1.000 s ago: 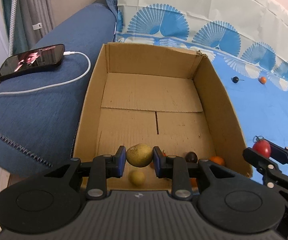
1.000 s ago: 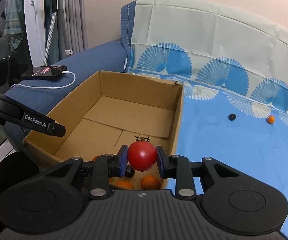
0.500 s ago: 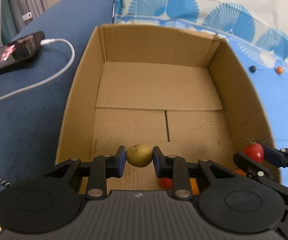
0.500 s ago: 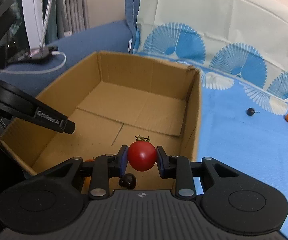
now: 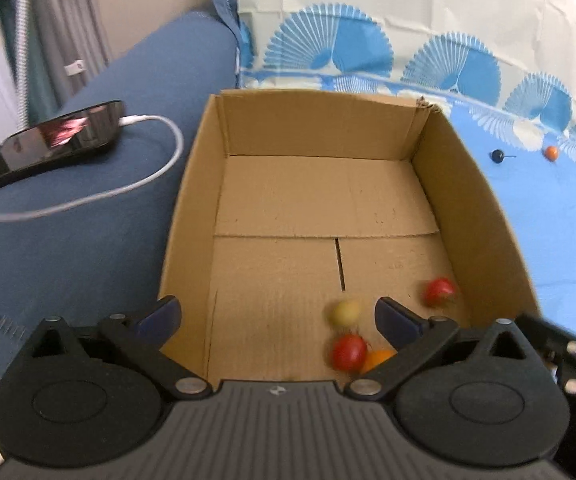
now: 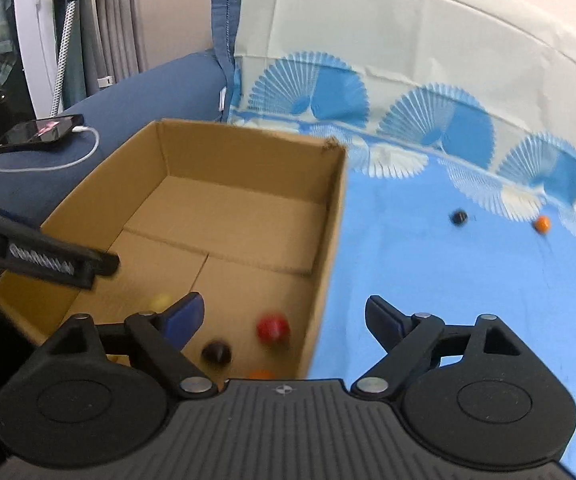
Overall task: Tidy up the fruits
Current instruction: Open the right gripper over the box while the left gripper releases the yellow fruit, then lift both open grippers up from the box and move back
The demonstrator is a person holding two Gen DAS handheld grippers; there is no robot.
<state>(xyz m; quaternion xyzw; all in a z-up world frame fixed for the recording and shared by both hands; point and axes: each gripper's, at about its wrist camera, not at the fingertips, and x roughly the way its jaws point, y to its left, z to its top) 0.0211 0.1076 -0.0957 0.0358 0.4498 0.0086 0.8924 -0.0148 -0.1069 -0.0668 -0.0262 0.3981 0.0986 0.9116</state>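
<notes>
An open cardboard box (image 5: 192,184) (image 6: 333,216) stands on the blue patterned cloth. My left gripper (image 5: 276,318) is open and empty over the box's near end. My right gripper (image 6: 284,312) is open and empty above the box's near right corner. Inside the box lie a yellow-green fruit (image 5: 343,311) (image 6: 160,301), a red tomato (image 5: 439,291) (image 6: 272,326), another red fruit (image 5: 348,352), an orange fruit (image 5: 377,360) (image 6: 262,374) and a dark fruit (image 6: 216,353). A dark fruit (image 5: 497,155) (image 6: 459,217) and a small orange fruit (image 5: 551,153) (image 6: 542,223) lie on the cloth at the far right.
A blue sofa arm (image 5: 68,240) runs along the box's left side. A phone (image 5: 60,140) (image 6: 40,131) with a white charging cable (image 5: 144,184) lies on it. The cloth-covered backrest (image 6: 407,60) rises behind. The left gripper's finger (image 6: 48,260) reaches in from the left.
Both grippers have opened. The yellow-green fruit and the red tomato dropped from them into the box and show motion blur there. Both grippers have pulled back a little.
</notes>
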